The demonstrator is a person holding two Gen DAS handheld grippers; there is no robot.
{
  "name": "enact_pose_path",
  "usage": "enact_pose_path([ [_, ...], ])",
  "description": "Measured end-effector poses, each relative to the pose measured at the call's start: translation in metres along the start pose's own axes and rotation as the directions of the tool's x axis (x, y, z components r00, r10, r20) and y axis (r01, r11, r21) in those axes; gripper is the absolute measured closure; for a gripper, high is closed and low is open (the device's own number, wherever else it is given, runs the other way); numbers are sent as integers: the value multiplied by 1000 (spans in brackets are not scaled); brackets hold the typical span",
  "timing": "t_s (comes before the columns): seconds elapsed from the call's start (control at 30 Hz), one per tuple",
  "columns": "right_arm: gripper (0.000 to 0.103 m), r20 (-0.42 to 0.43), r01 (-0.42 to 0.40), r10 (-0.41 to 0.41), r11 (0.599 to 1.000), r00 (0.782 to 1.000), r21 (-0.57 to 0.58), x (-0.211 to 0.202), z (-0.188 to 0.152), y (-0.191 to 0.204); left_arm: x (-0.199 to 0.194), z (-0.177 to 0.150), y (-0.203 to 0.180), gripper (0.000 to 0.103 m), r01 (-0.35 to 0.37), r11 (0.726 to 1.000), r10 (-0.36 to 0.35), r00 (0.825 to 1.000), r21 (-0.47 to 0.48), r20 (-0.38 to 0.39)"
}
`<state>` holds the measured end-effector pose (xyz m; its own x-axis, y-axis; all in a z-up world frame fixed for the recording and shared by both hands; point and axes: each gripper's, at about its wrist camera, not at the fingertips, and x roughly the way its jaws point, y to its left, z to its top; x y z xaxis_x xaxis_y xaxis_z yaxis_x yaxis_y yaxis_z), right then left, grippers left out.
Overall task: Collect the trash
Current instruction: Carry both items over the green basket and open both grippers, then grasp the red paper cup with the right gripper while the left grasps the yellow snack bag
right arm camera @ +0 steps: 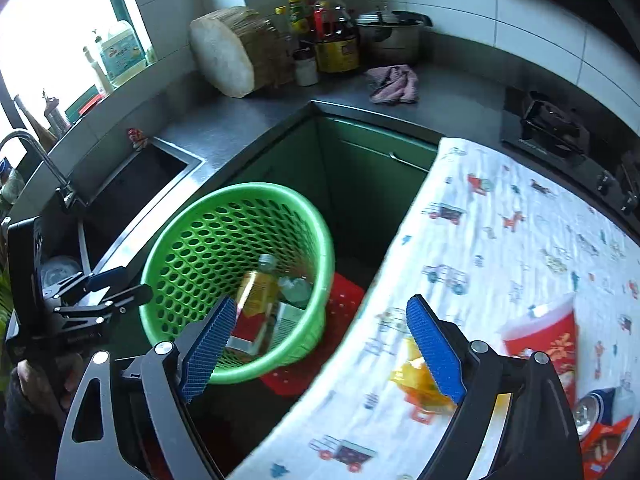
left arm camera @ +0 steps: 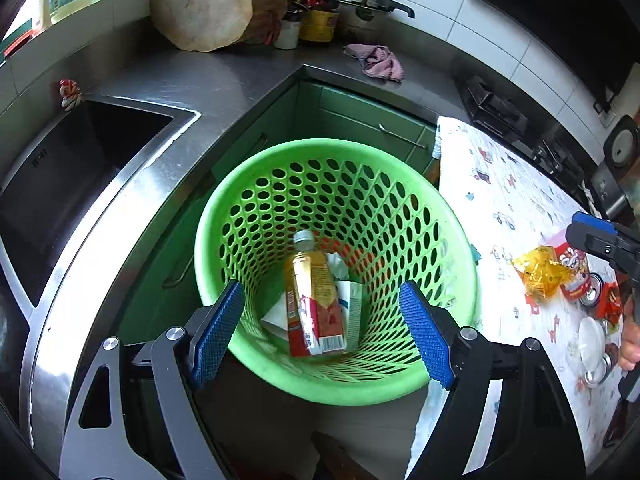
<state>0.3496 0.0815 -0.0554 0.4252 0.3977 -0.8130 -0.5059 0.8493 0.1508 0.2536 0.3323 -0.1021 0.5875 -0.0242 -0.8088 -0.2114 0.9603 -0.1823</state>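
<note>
the right gripper (right arm camera: pixel 320 344), jaws spread and empty, stands nearer the yellow wrapper (right arm camera: pixel 416 384), which lies on the patterned cloth (right arm camera: pixel 500 240) just beneath its right finger. the left gripper (left arm camera: pixel 320 332), likewise open and empty, hangs over the green basket (left arm camera: pixel 448 216).

No text can be read with certainty in either view.

- Bottle (left arm camera: pixel 310 280) in the green basket (left arm camera: pixel 224 216): carries a yellow and red label with a barcode at its lower end; the print is too small to read.
- Large jug (right arm camera: pixel 120 50) on the window sill, at 10 o'clock in the right wrist view: blue and white label, lettering blurred.
- Red cup (right arm camera: pixel 548 332) on the tabletop, at 4 o'clock: pale ornament, not legible.
- Sink (left arm camera: pixel 60 184) wall: embossed mark, unreadable.
</note>
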Motion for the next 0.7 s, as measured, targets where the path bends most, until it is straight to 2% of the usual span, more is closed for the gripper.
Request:
enact_pose_path([
  [0.1, 18, -3, 59, -59, 998, 998, 29, -17, -9, -42, 3, 3, -15, 23, 17, 1000, -17, 1000, 24, -4],
  [0.17, 17, -11, 98, -98, 994, 995, 54, -25, -15, -69, 4, 4, -24, 18, 23, 999, -23, 1000, 40, 0],
  [0.33, 17, -64, 178, -174, 981, 983, 77, -30, -29, -120, 5, 6, -51, 18, 54, 994, -54, 999, 92, -4],
  [0.5, 17, -119, 197, -189, 979, 975, 58, -23, -40, -145, 7, 6, -74, 17, 73, 988, -72, 997, 137, -15],
  [0.7, 17, -163, 194, -190, 981, 968, 7, -3, -45, -154, 7, 6, -98, 17, 102, 978, -99, 995, 183, -24],
])
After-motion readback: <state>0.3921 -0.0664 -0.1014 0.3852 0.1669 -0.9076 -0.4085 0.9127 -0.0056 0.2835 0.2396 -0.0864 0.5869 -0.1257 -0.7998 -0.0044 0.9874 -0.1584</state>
